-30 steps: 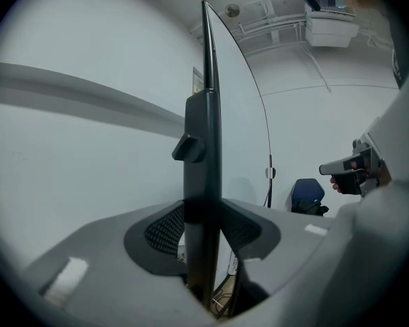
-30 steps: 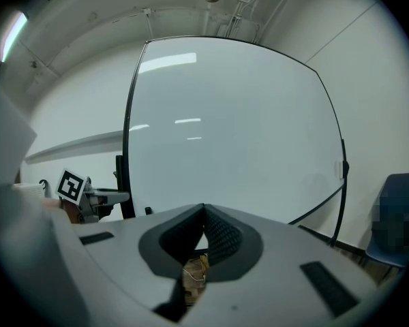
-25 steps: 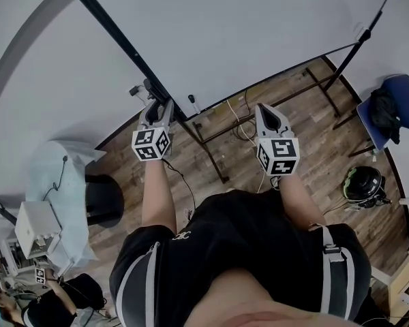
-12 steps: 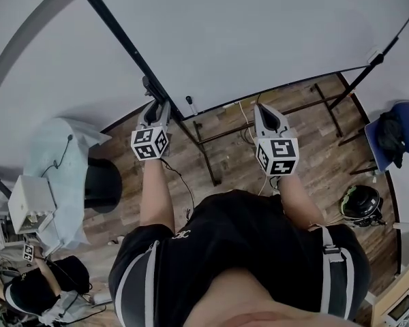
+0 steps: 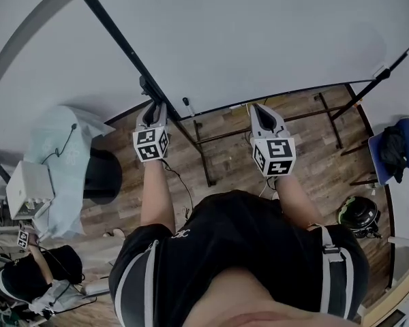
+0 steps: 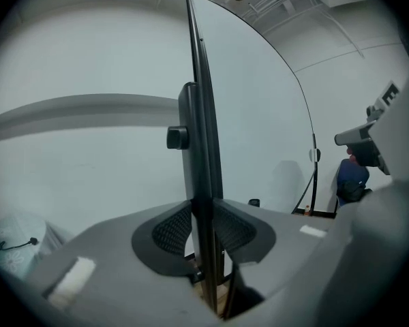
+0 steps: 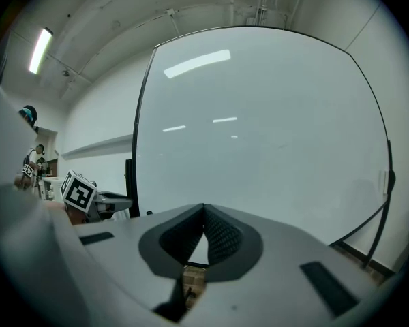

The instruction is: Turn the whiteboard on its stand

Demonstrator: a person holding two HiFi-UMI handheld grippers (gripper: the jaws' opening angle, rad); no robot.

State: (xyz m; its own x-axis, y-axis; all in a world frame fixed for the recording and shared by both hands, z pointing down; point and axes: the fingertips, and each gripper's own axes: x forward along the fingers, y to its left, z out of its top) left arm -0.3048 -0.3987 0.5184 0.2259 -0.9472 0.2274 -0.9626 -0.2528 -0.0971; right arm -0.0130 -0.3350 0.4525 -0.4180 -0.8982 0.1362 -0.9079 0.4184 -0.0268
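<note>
The big whiteboard [image 5: 259, 33] fills the top of the head view, and its black side frame [image 5: 129, 53] runs down to the stand's legs [image 5: 203, 172]. My left gripper [image 5: 153, 107] sits on that side frame near the bottom corner. In the left gripper view the frame edge [image 6: 203, 148] stands upright between the jaws of the left gripper [image 6: 203, 216]. The jaws are closing, and the pads [image 6: 170, 229] lie against both sides of the edge. My right gripper [image 5: 259, 109] is just under the board's bottom edge. In its own view the right gripper [image 7: 204, 213] is shut and empty, facing the board [image 7: 259, 135].
A cloth-covered table [image 5: 61, 155] with a white box [image 5: 27, 189] and a black round stool [image 5: 102, 176] stand at the left. A blue chair with dark clothing [image 5: 399, 148] and a black helmet-like thing [image 5: 360, 215] are at the right. Cables [image 5: 184, 182] lie on the wooden floor. A person [image 5: 20, 278] is at the lower left.
Both grippers have come closer to the board's lower edge. The left gripper's tips have moved onto the black side frame. The board's bottom edge now sits lower in the head view.
</note>
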